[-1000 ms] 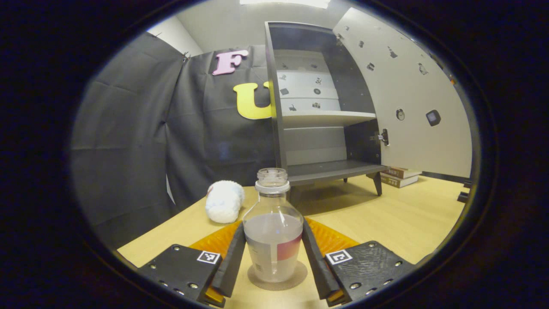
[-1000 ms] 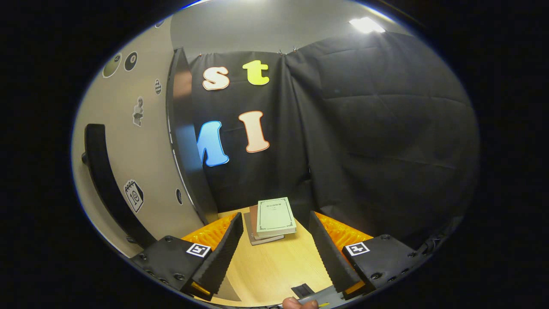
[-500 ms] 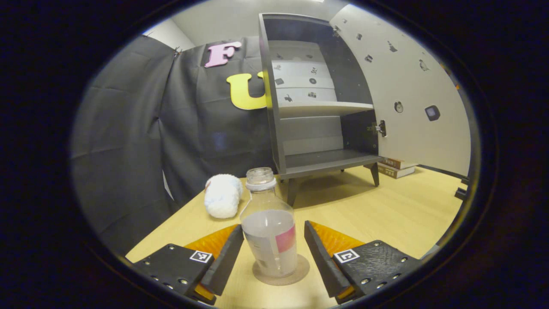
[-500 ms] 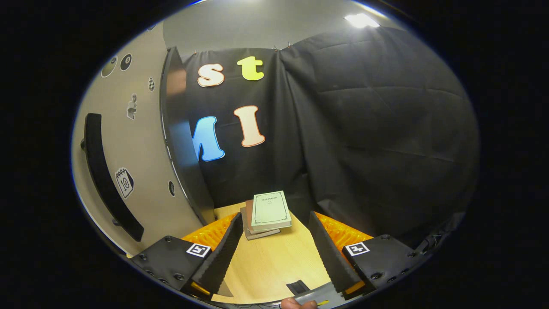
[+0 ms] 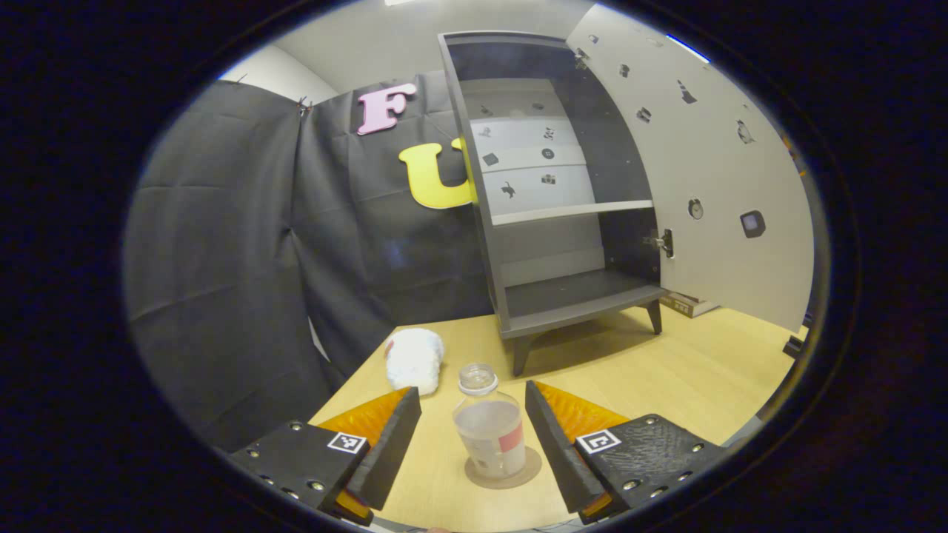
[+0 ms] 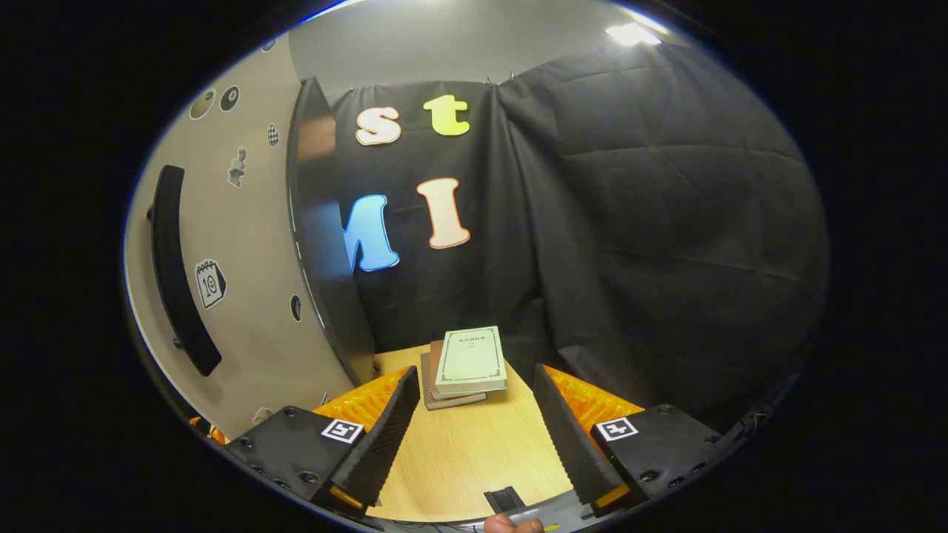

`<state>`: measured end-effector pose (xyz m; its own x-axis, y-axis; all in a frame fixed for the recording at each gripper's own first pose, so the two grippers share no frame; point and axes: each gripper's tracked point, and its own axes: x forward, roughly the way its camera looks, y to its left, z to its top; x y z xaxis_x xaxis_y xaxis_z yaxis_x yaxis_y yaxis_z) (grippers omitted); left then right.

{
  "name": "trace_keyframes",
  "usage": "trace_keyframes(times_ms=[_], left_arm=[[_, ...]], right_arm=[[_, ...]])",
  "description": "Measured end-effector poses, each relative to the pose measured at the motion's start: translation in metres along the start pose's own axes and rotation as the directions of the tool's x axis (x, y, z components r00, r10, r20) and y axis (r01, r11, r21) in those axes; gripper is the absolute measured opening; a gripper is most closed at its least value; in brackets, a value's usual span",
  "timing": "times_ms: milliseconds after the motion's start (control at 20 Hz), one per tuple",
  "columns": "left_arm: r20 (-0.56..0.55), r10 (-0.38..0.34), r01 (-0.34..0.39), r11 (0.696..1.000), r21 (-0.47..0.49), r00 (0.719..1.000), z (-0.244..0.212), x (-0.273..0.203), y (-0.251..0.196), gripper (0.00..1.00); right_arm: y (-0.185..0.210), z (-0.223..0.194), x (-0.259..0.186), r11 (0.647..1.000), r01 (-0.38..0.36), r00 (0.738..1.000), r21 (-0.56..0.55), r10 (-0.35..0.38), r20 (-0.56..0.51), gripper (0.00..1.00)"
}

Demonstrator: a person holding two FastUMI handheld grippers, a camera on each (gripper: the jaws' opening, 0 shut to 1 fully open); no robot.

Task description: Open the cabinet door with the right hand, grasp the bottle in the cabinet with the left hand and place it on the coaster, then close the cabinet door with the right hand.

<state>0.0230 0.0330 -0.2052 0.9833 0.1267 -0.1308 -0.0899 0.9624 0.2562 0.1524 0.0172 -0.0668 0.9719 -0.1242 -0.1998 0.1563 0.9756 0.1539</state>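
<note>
Left gripper view, left to right. One white fluffy object [image 5: 413, 359] on the table near the black cloth wall [image 5: 222, 244]. One bottle [image 5: 490, 431], clear, uncapped, partly filled, upright on one round coaster [image 5: 527, 474] on the near part of the table. The left gripper [image 5: 472, 444] has its fingers spread wide either side of the bottle, clear gaps both sides, touching nothing. One cabinet [image 5: 552, 200] farther back on short legs, dark inside, one shelf, both compartments bare. One cabinet door [image 5: 711, 170] swung open to the right, pale, small stickers on it. A book stack corner [image 5: 685, 302] shows under the door's lower edge.

Surface: light wood table [image 5: 666, 370]; open tabletop between bottle and cabinet and off to the right. Left table edge runs close to the cloth.

Right gripper view, left to right. The door's outer face [image 6: 244, 281] fills the left side, one long dark handle [image 6: 178, 266] on it, several stickers. Door's free edge stands just left of the gripper's line. The right gripper [image 6: 474, 437] is wide open, gripping nothing, above bare table. One stack of books [image 6: 465, 366], about three, far end of the table against the black cloth. A fingertip [image 6: 511, 524] shows at the bottom edge. Grey wall and a ceiling light [image 6: 629, 33] above the cloth.
</note>
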Motion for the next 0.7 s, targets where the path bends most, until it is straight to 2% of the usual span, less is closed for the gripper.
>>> trace_keyframes(times_ms=[50, 100, 150, 200, 350, 550, 700], left_arm=[[-0.006, 0.006, -0.006, 1.000, -0.007, 1.000, 0.008, -0.012, -0.002, 0.87], [-0.011, 0.018, -0.018, 1.000, -0.012, 1.000, 0.018, -0.025, -0.003, 0.85], [-0.020, 0.032, -0.032, 0.999, -0.020, 0.999, 0.027, -0.037, -0.002, 0.85], [-0.029, 0.038, -0.039, 0.999, -0.028, 0.999, 0.036, -0.048, -0.005, 0.89], [-0.025, 0.038, -0.040, 0.996, -0.076, 0.999, 0.075, -0.074, -0.019, 0.86], [-0.021, 0.104, -0.106, 0.982, -0.158, 0.994, 0.131, -0.096, -0.026, 0.86], [-0.011, 0.091, -0.091, 0.964, -0.250, 0.996, 0.168, -0.107, -0.051, 0.86]], right_arm=[[-0.002, 0.000, 0.001, 1.000, -0.005, 1.000, 0.013, 0.005, 0.013, 0.93], [-0.004, 0.000, 0.002, 1.000, -0.009, 1.000, 0.019, 0.008, 0.021, 0.93], [-0.007, -0.001, 0.004, 1.000, -0.008, 1.000, 0.019, 0.008, 0.027, 0.98], [-0.009, 0.001, 0.005, 1.000, -0.012, 0.999, 0.017, 0.011, 0.033, 0.98], [-0.004, 0.009, 0.004, 0.999, -0.038, 0.997, -0.002, 0.038, 0.067, 0.98], [0.016, 0.017, 0.003, 0.992, -0.126, 0.989, -0.017, 0.127, 0.082, 0.98], [0.025, 0.020, -0.001, 0.983, -0.182, 0.981, -0.014, 0.183, 0.067, 0.98]])
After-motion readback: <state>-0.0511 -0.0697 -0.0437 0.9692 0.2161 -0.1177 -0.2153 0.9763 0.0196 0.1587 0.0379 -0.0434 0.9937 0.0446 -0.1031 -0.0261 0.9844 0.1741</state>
